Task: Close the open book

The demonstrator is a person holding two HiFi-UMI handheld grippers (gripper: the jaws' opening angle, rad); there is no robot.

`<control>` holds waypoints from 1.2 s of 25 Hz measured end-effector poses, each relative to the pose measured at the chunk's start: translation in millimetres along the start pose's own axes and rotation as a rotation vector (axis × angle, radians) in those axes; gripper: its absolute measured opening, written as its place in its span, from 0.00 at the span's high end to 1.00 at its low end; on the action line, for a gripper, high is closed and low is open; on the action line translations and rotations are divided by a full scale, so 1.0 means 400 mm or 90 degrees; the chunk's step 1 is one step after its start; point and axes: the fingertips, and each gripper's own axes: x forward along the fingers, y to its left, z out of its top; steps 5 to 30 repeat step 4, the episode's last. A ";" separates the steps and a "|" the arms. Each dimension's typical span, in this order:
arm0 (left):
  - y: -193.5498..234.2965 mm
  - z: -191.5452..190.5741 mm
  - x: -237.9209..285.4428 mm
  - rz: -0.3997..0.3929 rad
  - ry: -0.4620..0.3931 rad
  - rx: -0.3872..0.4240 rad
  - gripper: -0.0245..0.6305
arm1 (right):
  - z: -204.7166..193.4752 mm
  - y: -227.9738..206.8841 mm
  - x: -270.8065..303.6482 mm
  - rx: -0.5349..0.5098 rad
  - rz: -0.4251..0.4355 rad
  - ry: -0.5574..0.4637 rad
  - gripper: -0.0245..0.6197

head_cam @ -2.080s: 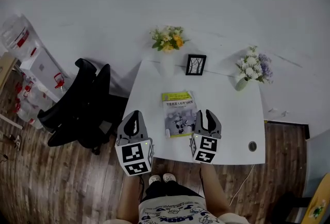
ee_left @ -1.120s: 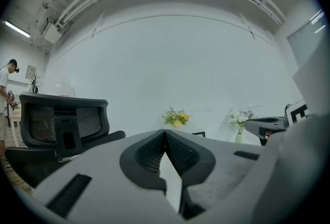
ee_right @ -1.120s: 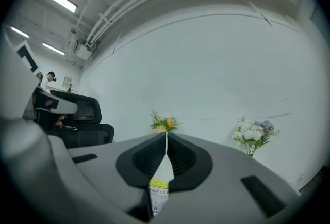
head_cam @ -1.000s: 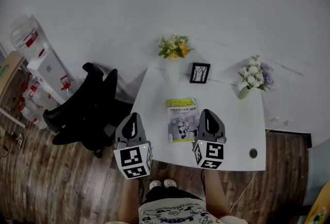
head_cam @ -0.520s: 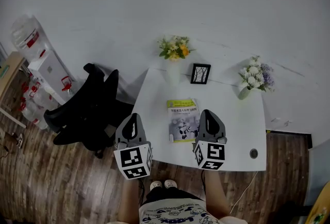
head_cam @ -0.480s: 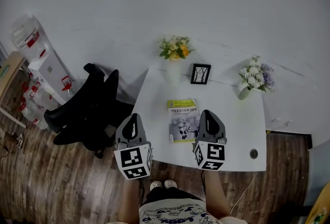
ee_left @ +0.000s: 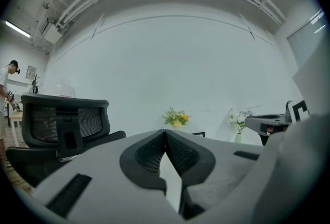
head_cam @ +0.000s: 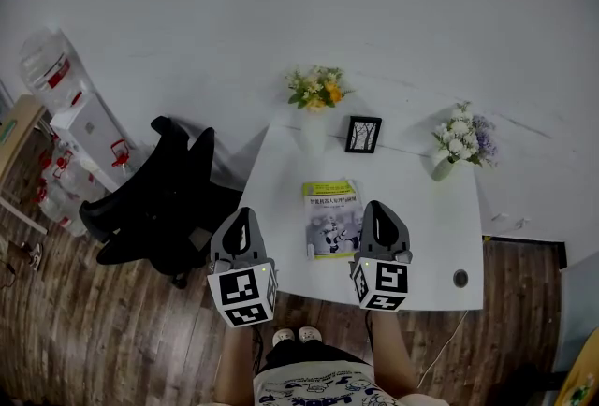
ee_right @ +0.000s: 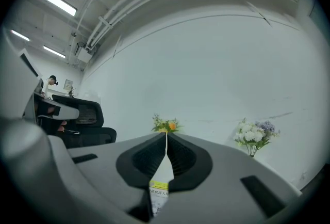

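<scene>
The book (head_cam: 330, 217) lies shut and cover up on the white desk (head_cam: 430, 226). It sits around the middle of the desk and a little toward my side, with the yellow band of its cover at the far end.

My right claw (head_cam: 376, 208) hangs just beside the book's near right corner. Its own camera shows the jaws pressed together at the tips with nothing held, and the yellow edge of the book shows below them.

My left claw (head_cam: 243, 215) is over the desk's left edge, clear of the book. Its jaws are also closed on nothing, and they point toward the far wall.

Behind the book, against the wall, a small black picture frame (head_cam: 363, 134) stands upright. To its left is a white vase of yellow flowers (head_cam: 316, 88), and at the far right corner is a vase of white and purple flowers (head_cam: 460, 135). A round cable port (head_cam: 460, 278) sits near the front right corner.

A black office chair (head_cam: 164, 198) stands on the wooden floor (head_cam: 112, 339) just left of the desk.
</scene>
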 end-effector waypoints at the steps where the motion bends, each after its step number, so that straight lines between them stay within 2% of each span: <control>1: -0.001 0.000 0.000 0.000 0.000 0.000 0.93 | 0.000 -0.001 0.000 0.001 0.000 0.000 0.91; 30: -0.003 0.002 0.001 0.000 -0.001 0.000 0.93 | -0.001 -0.004 0.000 0.005 -0.001 0.001 0.91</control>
